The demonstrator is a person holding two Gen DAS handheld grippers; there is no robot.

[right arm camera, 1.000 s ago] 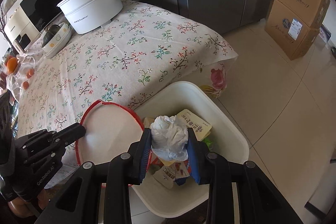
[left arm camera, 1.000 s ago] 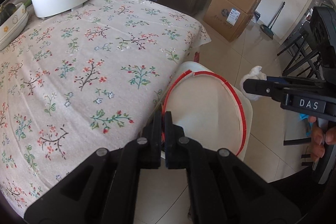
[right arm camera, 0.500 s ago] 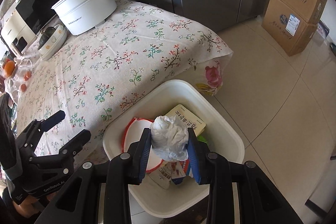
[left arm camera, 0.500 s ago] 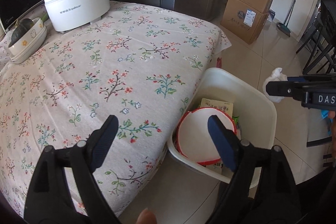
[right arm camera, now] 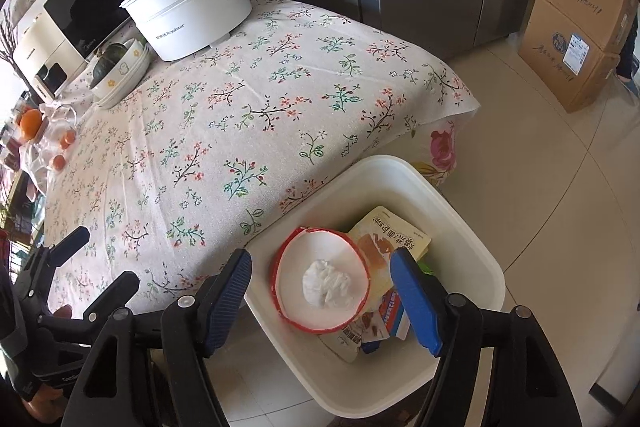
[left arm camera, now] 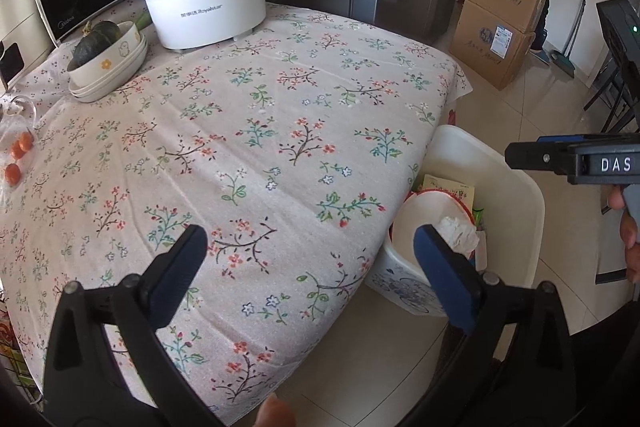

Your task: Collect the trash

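step: dropping trash into the white bin on the floor, just beside the table corner.
right gripper: above the bin, jaws opening with nothing between the pads; the crumpled tissue lies below them in the bin.
left gripper: jaws opening and wide apart, empty, over the edge of the floral tablecloth.
tissue: rests in the hollow of the red-rimmed paper bowl, which lies on top of snack packets.
doing it well: lift both grippers clear before turning away, so no pad catches the bin rim (my judgement).
orientation: the tissue is a rounded wad with no clear long axis; the bowl faces open side up, slightly tilted.
table: no loose trash seen on the cloth from here.
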